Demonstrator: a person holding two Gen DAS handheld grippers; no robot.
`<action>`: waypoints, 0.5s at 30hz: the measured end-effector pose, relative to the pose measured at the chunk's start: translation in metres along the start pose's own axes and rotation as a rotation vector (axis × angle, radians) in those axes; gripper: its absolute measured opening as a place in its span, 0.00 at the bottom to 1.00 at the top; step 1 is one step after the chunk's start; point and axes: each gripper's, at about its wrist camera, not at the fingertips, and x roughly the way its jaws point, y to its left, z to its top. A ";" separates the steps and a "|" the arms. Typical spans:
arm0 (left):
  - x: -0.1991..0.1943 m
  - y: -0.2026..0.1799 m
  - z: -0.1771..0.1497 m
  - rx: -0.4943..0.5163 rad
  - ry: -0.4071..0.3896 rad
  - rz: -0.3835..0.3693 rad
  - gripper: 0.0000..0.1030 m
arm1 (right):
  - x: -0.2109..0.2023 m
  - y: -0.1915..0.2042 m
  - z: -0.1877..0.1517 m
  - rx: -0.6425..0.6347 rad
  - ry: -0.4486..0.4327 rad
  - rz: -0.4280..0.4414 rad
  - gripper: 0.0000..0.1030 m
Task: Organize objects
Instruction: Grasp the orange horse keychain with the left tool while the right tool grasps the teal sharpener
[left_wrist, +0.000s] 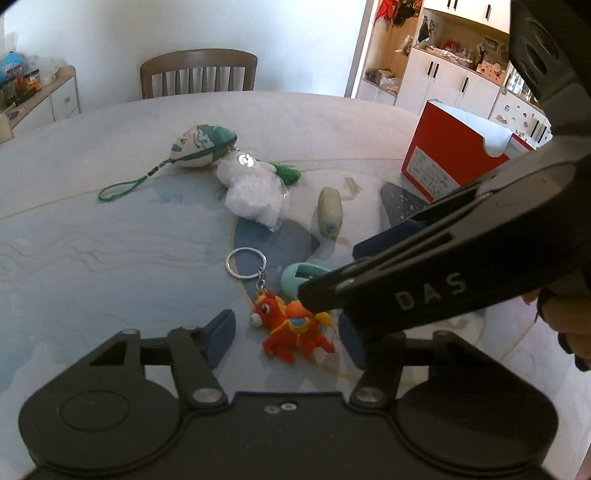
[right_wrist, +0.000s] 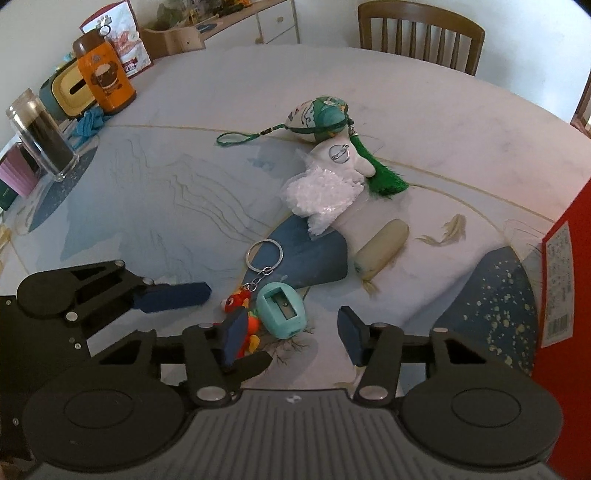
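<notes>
My left hand-held gripper (left_wrist: 286, 334) sits low over the counter (left_wrist: 110, 258), level and pointing straight ahead, its blue pads spread wide on either side of the red plush keychain (left_wrist: 291, 328) without touching it. The plush lies on its side, head toward my left, its chain running away from me to the key ring (left_wrist: 246, 263). My right hand-held gripper (right_wrist: 291, 332) comes in from the right and crosses above the left one; a bit of the hand (left_wrist: 569, 325) shows behind it. It is also wide open and holds nothing, with the teal pencil sharpener (right_wrist: 282, 310) lying between its pads, blade slot up, long axis running roughly away from me. Farther out, a cream roll (right_wrist: 382, 249) lies slanted, its far end toward the right. Beyond that lie a white crinkly bag (right_wrist: 321, 194) and a green-tasselled pouch (right_wrist: 321, 116), with a red box (left_wrist: 454, 151) at right.
</notes>
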 end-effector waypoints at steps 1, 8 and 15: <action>0.000 0.000 0.000 0.001 -0.002 0.002 0.56 | 0.001 0.000 0.001 0.000 0.002 0.003 0.43; 0.002 0.002 0.003 -0.003 -0.004 -0.017 0.48 | 0.008 0.001 0.005 0.008 0.007 0.034 0.37; 0.002 0.004 0.004 -0.017 -0.010 -0.025 0.43 | 0.008 0.000 0.005 0.029 0.004 0.030 0.30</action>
